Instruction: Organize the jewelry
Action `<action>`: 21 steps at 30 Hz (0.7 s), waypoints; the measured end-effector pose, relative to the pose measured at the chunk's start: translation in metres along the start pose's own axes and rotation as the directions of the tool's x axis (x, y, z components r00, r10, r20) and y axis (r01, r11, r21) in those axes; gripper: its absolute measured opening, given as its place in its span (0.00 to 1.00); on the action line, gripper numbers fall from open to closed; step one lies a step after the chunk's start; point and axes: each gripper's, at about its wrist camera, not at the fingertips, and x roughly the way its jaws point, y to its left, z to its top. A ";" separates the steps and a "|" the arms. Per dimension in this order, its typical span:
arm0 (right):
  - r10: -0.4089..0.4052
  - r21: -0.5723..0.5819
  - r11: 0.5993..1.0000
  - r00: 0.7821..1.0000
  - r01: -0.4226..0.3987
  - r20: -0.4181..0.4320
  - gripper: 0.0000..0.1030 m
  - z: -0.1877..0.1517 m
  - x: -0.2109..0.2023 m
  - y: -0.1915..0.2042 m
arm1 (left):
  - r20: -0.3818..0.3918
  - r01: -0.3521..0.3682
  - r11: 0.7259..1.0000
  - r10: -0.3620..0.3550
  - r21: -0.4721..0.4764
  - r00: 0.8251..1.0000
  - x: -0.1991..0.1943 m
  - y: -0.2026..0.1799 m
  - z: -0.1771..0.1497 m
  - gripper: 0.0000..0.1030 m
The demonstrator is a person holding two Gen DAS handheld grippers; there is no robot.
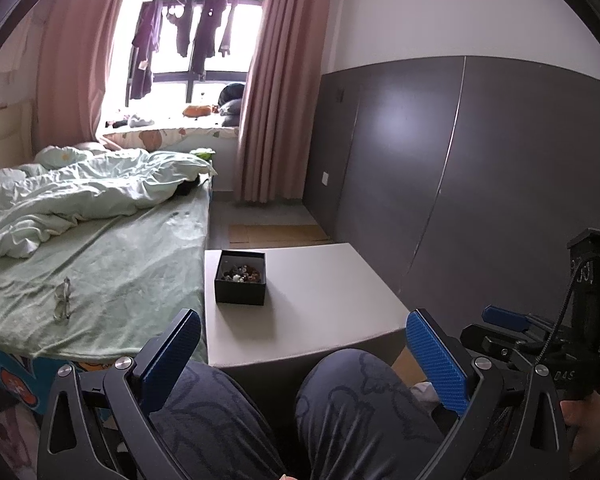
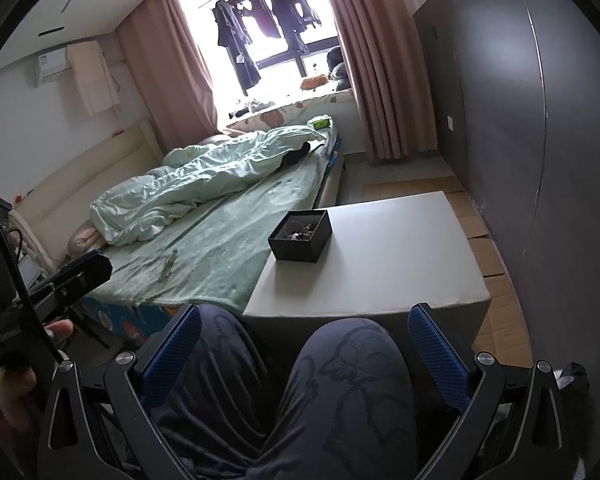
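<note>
Black box (image 1: 241,278) of jewelry (image 1: 242,273) sits at table's (image 1: 332,300) far left corner, beside bed. Left gripper (image 1: 304,354) and right gripper (image 2: 305,342): both wide, empty, above knees. Pieces likely small, light, tangle-prone; pinch single items gently.

There is one black box (image 1: 241,280) on one bench (image 1: 324,300) — the little jewelry pieces (image 1: 242,273) inside are too many and too small to count. One bed (image 1: 100,256) has one pair of glasses (image 1: 63,300) — and two pink curtains (image 1: 272,80) hang by one window (image 1: 196,40).
</note>
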 end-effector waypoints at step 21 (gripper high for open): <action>0.007 -0.001 1.000 1.000 -0.007 -0.008 1.00 -0.001 -0.003 -0.002 | -0.001 -0.071 0.997 0.071 -0.006 0.997 -0.002 0.005 -0.006 1.00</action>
